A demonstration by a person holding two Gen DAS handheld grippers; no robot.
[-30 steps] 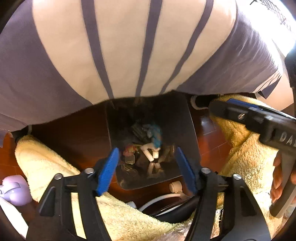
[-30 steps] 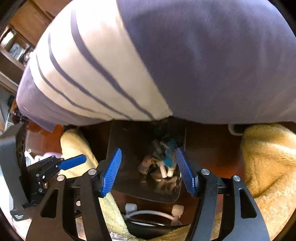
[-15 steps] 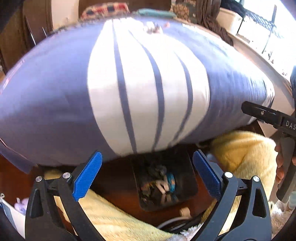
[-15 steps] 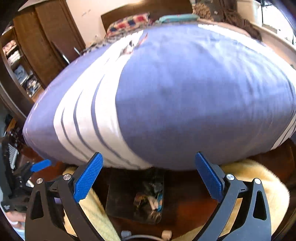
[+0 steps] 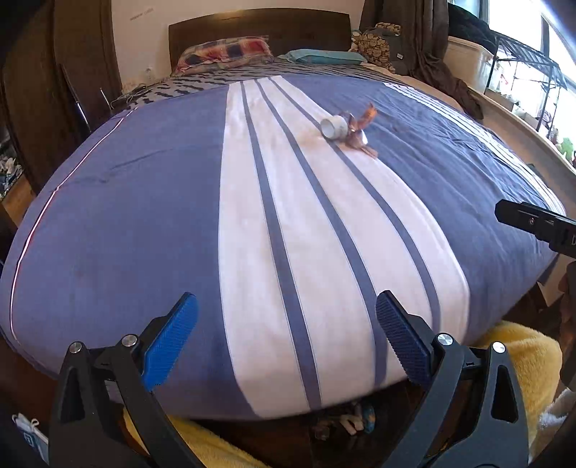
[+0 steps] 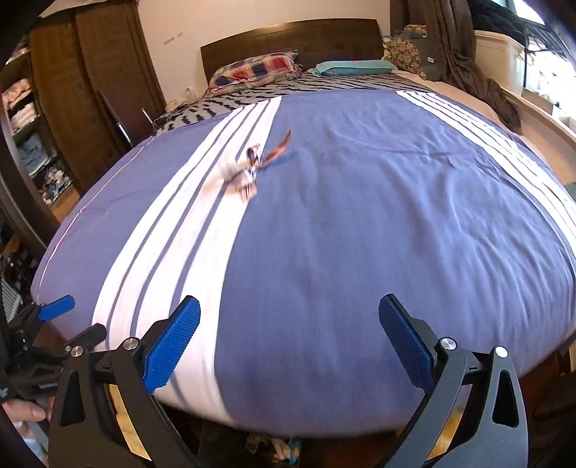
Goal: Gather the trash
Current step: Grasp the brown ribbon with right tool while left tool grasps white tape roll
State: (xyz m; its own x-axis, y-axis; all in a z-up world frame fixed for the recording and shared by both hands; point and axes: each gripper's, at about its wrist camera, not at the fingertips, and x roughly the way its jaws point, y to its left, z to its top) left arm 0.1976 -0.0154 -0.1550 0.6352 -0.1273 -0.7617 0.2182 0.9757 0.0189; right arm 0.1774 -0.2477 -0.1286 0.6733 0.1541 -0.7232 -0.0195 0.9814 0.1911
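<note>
A small pile of trash (image 5: 348,129), a white roll with crumpled brown and silvery wrappers, lies on the white stripe of the blue bedspread (image 5: 144,216), far ahead of both grippers; it also shows in the right wrist view (image 6: 248,169). My left gripper (image 5: 286,342) is open and empty above the foot of the bed. My right gripper (image 6: 289,342) is open and empty, to the right of the left one. A dark bin with trash (image 5: 345,421) sits on the floor below the bed edge, mostly hidden; its top shows in the right wrist view (image 6: 277,448).
Pillows (image 5: 223,52) and a dark headboard (image 5: 259,25) are at the far end. A wardrobe (image 6: 93,72) stands left of the bed. A yellow fluffy blanket (image 5: 518,360) lies on the floor at the right. Window and rack (image 5: 522,72) are at the right.
Both grippers rose from the bin on the floor and tilted up over the bed. Their jaws opened wider. The trash pile on the bedspread came into view.
</note>
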